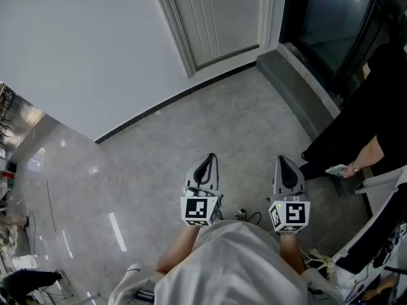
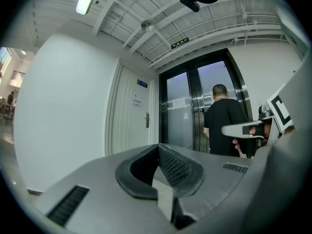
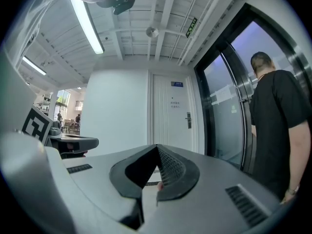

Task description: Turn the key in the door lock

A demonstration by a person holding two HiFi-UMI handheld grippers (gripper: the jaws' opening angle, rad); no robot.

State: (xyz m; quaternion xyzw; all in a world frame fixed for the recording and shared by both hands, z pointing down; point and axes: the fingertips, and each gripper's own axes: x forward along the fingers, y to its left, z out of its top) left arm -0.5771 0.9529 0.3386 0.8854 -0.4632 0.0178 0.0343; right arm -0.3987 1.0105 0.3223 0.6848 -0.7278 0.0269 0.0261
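A white door (image 1: 219,18) stands across the grey floor, well ahead of both grippers. Its lock and handle (image 2: 146,120) (image 3: 188,120) show small and distant in both gripper views, and I can make out no key there. My left gripper (image 1: 210,157) (image 2: 158,148) is held level, aimed toward the door, with its jaws closed together and nothing between them. My right gripper (image 1: 282,161) (image 3: 157,148) is beside it, also level and shut, with nothing I can make out in its jaws.
Dark glass double doors (image 2: 195,111) adjoin the white door on the right. A person in black (image 1: 356,132) (image 3: 278,130) stands in front of them, close to my right. A white wall (image 1: 82,49) runs to the left. Cables (image 1: 248,217) lie by my feet.
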